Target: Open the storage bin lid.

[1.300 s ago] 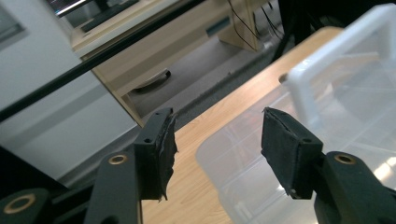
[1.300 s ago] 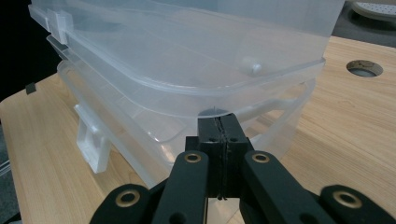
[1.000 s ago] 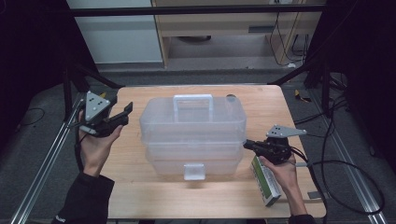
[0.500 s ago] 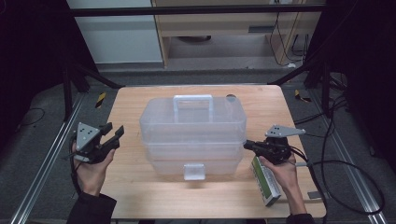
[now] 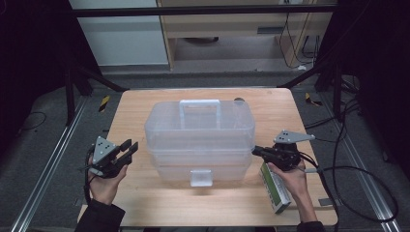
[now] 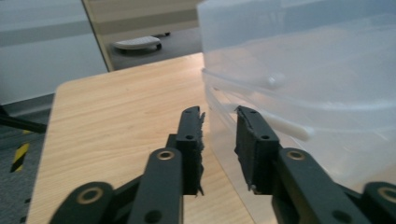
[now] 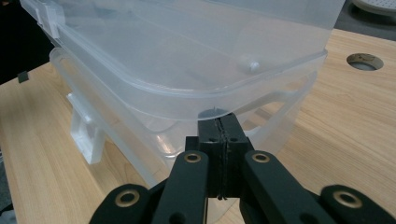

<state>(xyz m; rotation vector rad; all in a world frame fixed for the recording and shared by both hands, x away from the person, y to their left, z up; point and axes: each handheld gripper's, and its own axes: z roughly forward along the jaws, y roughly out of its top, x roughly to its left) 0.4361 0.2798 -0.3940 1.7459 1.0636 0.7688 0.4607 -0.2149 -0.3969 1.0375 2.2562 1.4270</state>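
A clear plastic storage box (image 5: 199,137) with a white handle (image 5: 199,105) stands in the middle of the wooden table (image 5: 145,203). My left gripper (image 5: 130,147) is low at the table's left side, pointing at the box's left end, a short way from it. In the left gripper view its jaws (image 6: 219,119) have just been closing and keep a narrow gap with nothing between them; the box's wall (image 6: 303,70) is just ahead. My right gripper (image 5: 255,151) is shut, with its tips (image 7: 218,125) right under the lid's rim (image 7: 187,109) at the box's right end.
A green and white carton (image 5: 274,187) lies on the table under the right hand. The box's front latch (image 5: 201,178) faces the person. A round hole (image 5: 239,101) sits in the table behind the box. Cables trail off the right side.
The left hand has come down from beside the box's top to near table level, and its jaws have narrowed. The right hand and the box have not moved.
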